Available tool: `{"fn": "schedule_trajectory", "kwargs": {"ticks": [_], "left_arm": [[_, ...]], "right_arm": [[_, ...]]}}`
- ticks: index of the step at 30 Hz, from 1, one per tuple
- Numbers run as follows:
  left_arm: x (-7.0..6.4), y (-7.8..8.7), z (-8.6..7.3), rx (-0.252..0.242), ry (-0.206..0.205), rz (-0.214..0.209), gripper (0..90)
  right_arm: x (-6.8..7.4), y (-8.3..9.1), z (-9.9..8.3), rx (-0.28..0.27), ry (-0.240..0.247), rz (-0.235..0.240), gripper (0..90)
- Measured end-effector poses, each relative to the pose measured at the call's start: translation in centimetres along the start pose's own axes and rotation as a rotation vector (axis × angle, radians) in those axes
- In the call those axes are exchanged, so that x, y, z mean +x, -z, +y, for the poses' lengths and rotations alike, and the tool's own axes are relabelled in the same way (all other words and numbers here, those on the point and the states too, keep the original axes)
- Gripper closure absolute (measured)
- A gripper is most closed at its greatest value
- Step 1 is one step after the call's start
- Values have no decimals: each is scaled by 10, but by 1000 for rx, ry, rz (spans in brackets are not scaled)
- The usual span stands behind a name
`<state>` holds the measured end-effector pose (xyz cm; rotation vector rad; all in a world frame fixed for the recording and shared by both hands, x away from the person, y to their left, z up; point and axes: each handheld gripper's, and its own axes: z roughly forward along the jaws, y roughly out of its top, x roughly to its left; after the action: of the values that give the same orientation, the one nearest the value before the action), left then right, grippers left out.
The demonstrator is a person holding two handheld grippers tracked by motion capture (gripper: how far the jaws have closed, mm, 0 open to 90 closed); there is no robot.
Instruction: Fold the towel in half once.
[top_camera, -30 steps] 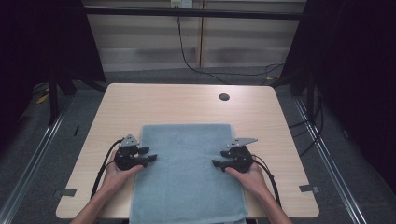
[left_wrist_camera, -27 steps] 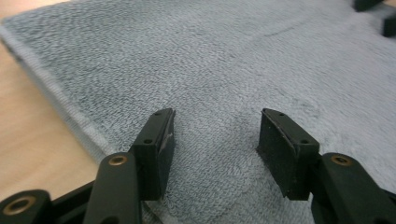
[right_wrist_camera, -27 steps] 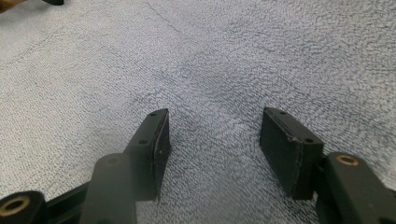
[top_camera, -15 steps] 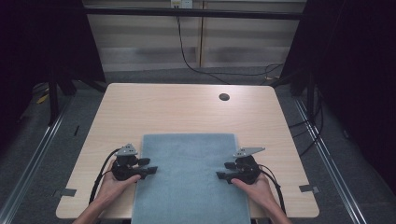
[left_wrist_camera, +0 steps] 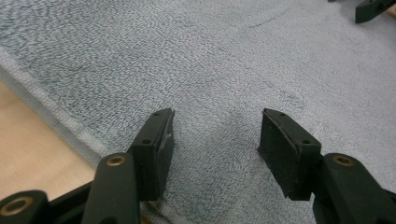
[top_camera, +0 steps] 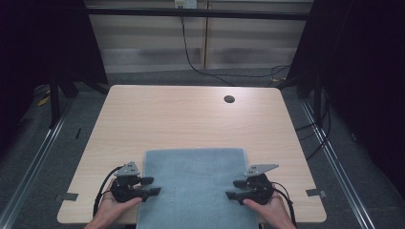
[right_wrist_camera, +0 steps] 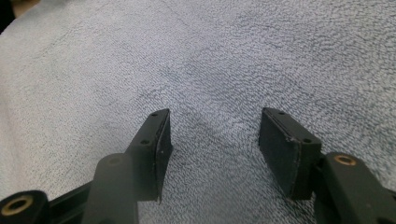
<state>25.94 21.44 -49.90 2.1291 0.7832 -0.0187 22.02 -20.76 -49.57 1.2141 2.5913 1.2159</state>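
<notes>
With the towel [top_camera: 198, 186] flat at the lower middle of the surface [top_camera: 191, 119] and overhanging its near edge, both the left claw [top_camera: 152, 186] and right claw [top_camera: 231, 189] gape empty, so closing shallowly may just skid off the pile.

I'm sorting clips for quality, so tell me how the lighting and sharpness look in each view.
High view: table evenly lit, surroundings dark, picture slightly soft. Left gripper view: towel weave crisp mid-frame, softer toward the top, a faint shadow between the open jaws. Right gripper view: the same, with no glare.
</notes>
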Motion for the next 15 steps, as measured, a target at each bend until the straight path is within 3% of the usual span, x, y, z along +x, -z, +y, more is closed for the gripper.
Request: {"fn": "schedule_trajectory", "kwargs": {"ticks": [4,8,12,15], "left_arm": [[-1,2,-1,-3,3,-22,448],[2,4,6,-25,-13,-12,417],[11,2,15,-61,-9,31,406],[23,-6,19,-46,11,57,410]], "right_arm": [[10,4,-6,15,3,8,437],[9,8,-6,13,2,38,424],[-2,20,8,-84,-8,7,404],[-16,29,20,-127,-1,-47,421]]}}
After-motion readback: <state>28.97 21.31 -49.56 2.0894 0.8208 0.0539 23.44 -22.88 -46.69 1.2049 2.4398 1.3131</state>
